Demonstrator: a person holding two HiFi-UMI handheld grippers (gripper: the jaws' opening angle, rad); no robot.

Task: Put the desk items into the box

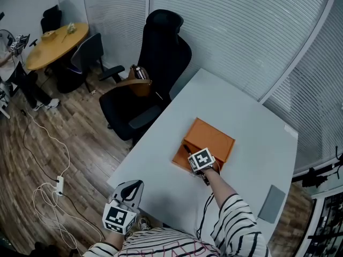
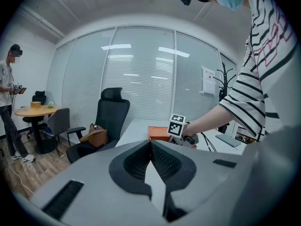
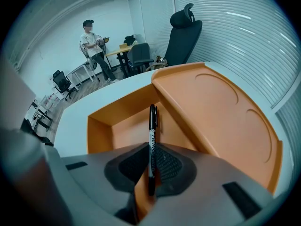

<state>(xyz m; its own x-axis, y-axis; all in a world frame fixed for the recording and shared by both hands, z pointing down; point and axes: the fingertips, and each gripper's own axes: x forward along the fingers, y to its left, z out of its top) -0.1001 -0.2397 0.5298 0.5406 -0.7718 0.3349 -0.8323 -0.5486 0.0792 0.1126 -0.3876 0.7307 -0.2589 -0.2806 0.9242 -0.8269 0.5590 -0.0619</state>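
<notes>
While the left gripper (image 2: 151,160) waits closed on nothing, the right gripper (image 3: 150,161) clamps a black marker (image 3: 152,131), its long axis pointing ahead, directly above the open well of the orange box (image 3: 98,132).

black-and-white striped sleeve (image 1: 236,216), grey left tool (image 2: 151,149) with black ribbed pads (image 2: 134,164), square-marked white cube (image 1: 118,217).

Can't read the print on the pen (image 3: 152,126), way too small. In the head view the right gripper (image 1: 189,154) covers part of the box (image 1: 210,137).
</notes>
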